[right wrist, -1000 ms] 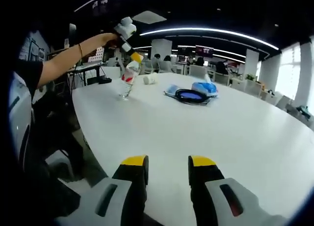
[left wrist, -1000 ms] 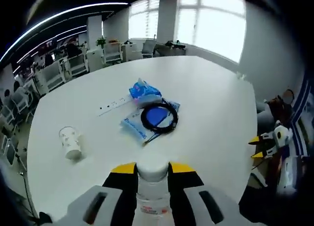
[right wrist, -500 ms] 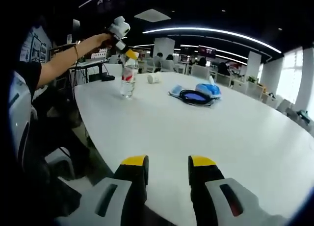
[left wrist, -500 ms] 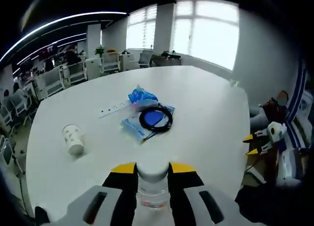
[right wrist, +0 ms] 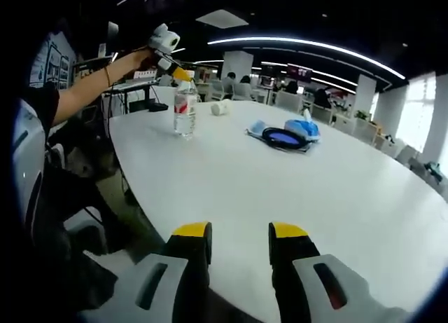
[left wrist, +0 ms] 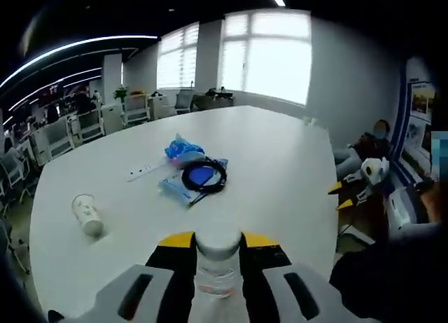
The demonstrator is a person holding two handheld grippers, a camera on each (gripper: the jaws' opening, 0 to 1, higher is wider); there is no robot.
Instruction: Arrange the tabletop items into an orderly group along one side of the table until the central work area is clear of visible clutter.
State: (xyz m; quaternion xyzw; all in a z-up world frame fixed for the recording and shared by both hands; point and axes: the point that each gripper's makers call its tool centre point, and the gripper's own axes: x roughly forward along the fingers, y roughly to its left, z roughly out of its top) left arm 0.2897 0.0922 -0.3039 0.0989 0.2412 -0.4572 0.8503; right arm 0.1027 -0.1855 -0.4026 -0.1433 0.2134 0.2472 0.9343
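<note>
Bottle (left wrist: 218, 267), upright near the worktop (right wrist: 336, 190) edge, is pinched at its cap by the left claw (left wrist: 218, 247); light and tippy, it is best gripped mid-body, while the right claw (right wrist: 240, 232) is spread.

A clear plastic bottle (right wrist: 185, 113) stands on the smooth, matt white table (right wrist: 294, 190), near a paper cup (left wrist: 87, 216).

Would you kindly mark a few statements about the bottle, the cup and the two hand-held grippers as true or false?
1. The left hand-held gripper grips the water bottle at its cap. True.
2. The bottle lies on its side. False: it stands upright on the table.
3. The paper cup lies on its side. True.
4. The right hand-held gripper holds the black cable coil. False: its jaws are open and empty; the coil rests on a blue packet.
</note>
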